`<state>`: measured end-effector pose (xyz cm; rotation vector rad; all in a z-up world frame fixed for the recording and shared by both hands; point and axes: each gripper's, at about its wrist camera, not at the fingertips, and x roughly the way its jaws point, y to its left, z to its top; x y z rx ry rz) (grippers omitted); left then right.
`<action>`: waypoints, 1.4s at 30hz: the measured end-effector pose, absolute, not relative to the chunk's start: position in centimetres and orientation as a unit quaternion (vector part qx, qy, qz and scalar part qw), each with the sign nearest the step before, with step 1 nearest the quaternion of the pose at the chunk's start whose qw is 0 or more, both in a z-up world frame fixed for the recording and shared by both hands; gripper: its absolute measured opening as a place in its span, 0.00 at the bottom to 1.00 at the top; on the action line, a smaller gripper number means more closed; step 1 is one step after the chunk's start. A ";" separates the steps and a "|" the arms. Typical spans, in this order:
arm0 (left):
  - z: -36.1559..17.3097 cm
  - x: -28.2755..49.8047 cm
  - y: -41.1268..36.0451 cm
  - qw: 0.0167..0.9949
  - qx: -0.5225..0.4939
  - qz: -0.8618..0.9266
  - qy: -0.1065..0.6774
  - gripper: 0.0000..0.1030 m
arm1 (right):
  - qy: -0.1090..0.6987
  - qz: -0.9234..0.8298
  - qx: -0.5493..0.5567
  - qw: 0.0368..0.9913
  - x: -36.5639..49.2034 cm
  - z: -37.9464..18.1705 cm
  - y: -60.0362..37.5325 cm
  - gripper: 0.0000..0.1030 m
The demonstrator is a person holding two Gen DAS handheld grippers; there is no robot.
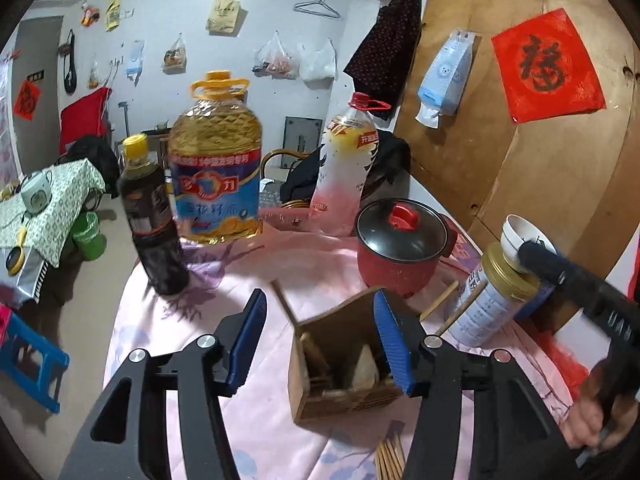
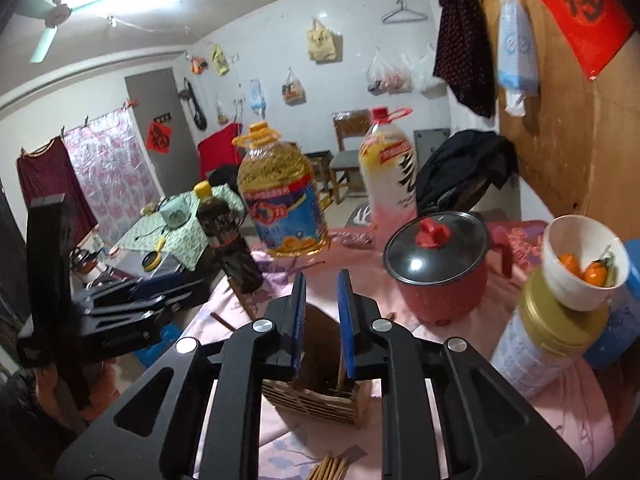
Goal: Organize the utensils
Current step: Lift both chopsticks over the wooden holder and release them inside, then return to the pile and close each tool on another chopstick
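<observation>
A wooden utensil holder (image 1: 340, 364) stands on the pink tablecloth (image 1: 256, 420). It also shows in the right wrist view (image 2: 320, 392), with a utensil handle standing inside. A bundle of wooden chopsticks (image 1: 390, 458) lies on the cloth in front of it, also seen in the right wrist view (image 2: 330, 468). Loose chopsticks (image 1: 440, 300) lie behind the holder. My left gripper (image 1: 320, 312) is open and empty above the holder. My right gripper (image 2: 322, 292) hovers over the holder with its jaws a narrow gap apart and nothing between them.
A red pot with a glass lid (image 1: 400, 244), a large oil bottle (image 1: 216, 168), a dark sauce bottle (image 1: 152, 220) and a pink-white bottle (image 1: 344, 168) stand behind. A tin with a white bowl on top (image 2: 560, 300) stands at the right. A blue stool (image 1: 28, 364) sits left.
</observation>
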<state>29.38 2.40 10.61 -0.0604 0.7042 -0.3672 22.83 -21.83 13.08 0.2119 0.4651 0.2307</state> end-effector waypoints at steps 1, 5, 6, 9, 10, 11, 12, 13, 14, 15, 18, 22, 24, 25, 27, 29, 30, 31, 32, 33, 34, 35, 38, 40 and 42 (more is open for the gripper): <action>10.5 29.1 2.9 0.921 -0.035 -0.176 0.346 0.54 | 0.227 0.112 0.106 0.962 22.6 13.2 -22.0 0.18; 9.5 27.4 4.9 0.920 -0.049 -0.159 0.356 0.54 | 0.231 0.096 0.114 0.961 20.8 12.8 -22.8 0.19; 9.2 26.9 5.3 0.918 -0.052 -0.156 0.360 0.54 | 0.234 0.093 0.116 0.961 20.4 12.6 -23.0 0.19; 7.7 25.1 6.7 0.913 -0.067 -0.148 0.375 0.55 | 0.248 0.085 0.125 0.957 18.7 11.2 -23.2 0.21; 7.1 24.3 7.0 0.910 -0.069 -0.145 0.382 0.55 | 0.254 0.082 0.128 0.955 18.0 10.7 -23.2 0.24; 6.6 23.8 7.3 0.908 -0.069 -0.142 0.387 0.55 | 0.257 0.080 0.129 0.954 17.6 10.3 -23.2 0.25; 6.1 23.2 7.5 0.906 -0.069 -0.140 0.394 0.55 | 0.262 0.077 0.131 0.953 16.9 9.7 -23.1 0.27; 5.4 22.4 7.7 0.903 -0.070 -0.138 0.401 0.55 | 0.269 0.075 0.132 0.951 16.2 9.1 -23.0 0.28; 4.7 21.6 8.0 0.900 -0.070 -0.137 0.409 0.55 | 0.273 0.075 0.132 0.950 15.7 8.7 -22.8 0.29; 4.2 21.1 8.1 0.897 -0.070 -0.136 0.414 0.55 | 0.281 0.074 0.130 0.948 15.0 8.0 -22.5 0.29; 2.6 19.3 8.3 0.889 -0.065 -0.136 0.433 0.55 | 0.303 0.074 0.122 0.942 13.1 6.0 -21.8 0.30; 0.7 16.8 7.5 0.878 -0.047 -0.144 0.454 0.56 | 0.331 0.077 0.119 0.933 11.2 3.8 -21.1 0.34; -0.3 15.4 6.7 0.874 -0.026 -0.149 0.461 0.60 | 0.346 0.078 0.112 0.928 10.3 2.5 -20.6 0.34; -0.7 15.0 6.4 0.873 -0.020 -0.152 0.464 0.61 | 0.355 0.079 0.108 0.925 9.8 1.8 -20.4 0.34; -2.1 13.7 5.2 0.863 0.002 -0.167 0.476 0.62 | 0.372 0.080 0.103 0.919 8.8 0.3 -20.1 0.35; -3.4 12.7 4.2 0.852 0.022 -0.185 0.490 0.63 | 0.391 0.082 0.099 0.911 8.0 -1.2 -19.8 0.37; -4.4 12.1 3.6 0.841 0.036 -0.199 0.501 0.63 | 0.401 0.080 0.098 0.907 7.6 -2.0 -19.8 0.38; -5.2 11.7 3.0 0.834 0.046 -0.207 0.509 0.63 | 0.411 0.077 0.097 0.903 7.1 -2.9 -19.8 0.38; -6.0 11.2 2.5 0.825 0.055 -0.218 0.518 0.63 | 0.422 0.074 0.100 0.898 6.7 -3.7 -19.9 0.38; -7.0 10.6 1.9 0.813 0.066 -0.235 0.529 0.63 | 0.429 0.072 0.103 0.894 6.4 -4.3 -19.9 0.38; -7.6 10.3 1.6 0.806 0.071 -0.246 0.534 0.63 | 0.437 0.070 0.108 0.890 6.0 -4.8 -20.1 0.38; -8.4 9.8 1.1 0.797 0.076 -0.260 0.540 0.63 | 0.442 0.067 0.113 0.887 5.5 -5.3 -20.3 0.38; -10.1 8.7 0.2 0.777 0.086 -0.291 0.551 0.63 | 0.455 0.059 0.120 0.881 4.4 -6.3 -20.7 0.38; -10.8 8.2 -0.5 0.767 0.092 -0.309 0.554 0.63 | 0.458 0.053 0.119 0.879 3.9 -6.4 -20.9 0.38; -11.0 8.1 -1.1 0.763 0.094 -0.322 0.552 0.63 | 0.458 0.050 0.120 0.879 3.4 -6.4 -21.1 0.38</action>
